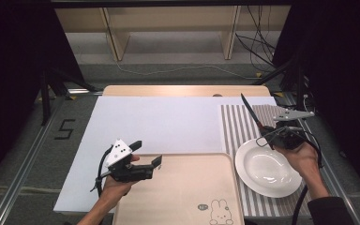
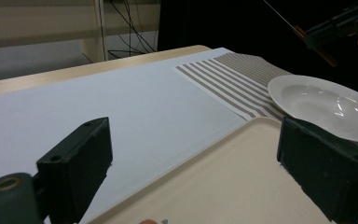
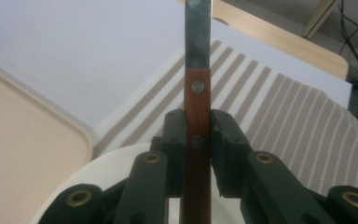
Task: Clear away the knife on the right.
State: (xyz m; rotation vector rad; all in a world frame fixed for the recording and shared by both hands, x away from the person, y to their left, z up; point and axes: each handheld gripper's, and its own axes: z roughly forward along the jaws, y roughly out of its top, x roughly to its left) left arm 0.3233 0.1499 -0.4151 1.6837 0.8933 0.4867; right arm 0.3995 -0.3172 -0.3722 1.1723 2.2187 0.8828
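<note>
A: Item one, the knife point(image 3: 197, 100). Where did it stand?

B: Clamped by its wooden handle in the right gripper point(image 3: 197, 140), jaws pressed together on either side of the riveted wood. Seen from above, the knife point(image 1: 251, 112) was carried in the air over the far edge of the white plate point(image 1: 267, 168), blade running up and away toward the back-left, tip over the striped placemat point(image 1: 234, 126).

A: Long axis?

B: In line with the right gripper point(image 1: 265, 137), straight out past the jaws. Blade away from the hand, handle end toward it. Nothing of it touched the desk point(image 1: 168, 122).

A: Item two, the other gripper.

B: Left gripper point(image 1: 145, 157), jaws standing apart with nothing between them, hovering over the near-left corner of the beige tray point(image 1: 192, 197). In its own view the jaws framed the tray point(image 2: 223, 186) and, farther off to the right, the plate point(image 2: 326, 105) and the knife point(image 2: 307, 39).

A: Which hand was nearer the work?

B: The right, plainly; it had the knife. The left was well apart, across the tray.

A: Likely next placing?

B: My guess, beside the plate on the placemat, so the blade's long axis would want turning to run along the stripes, at the plate's right
</note>
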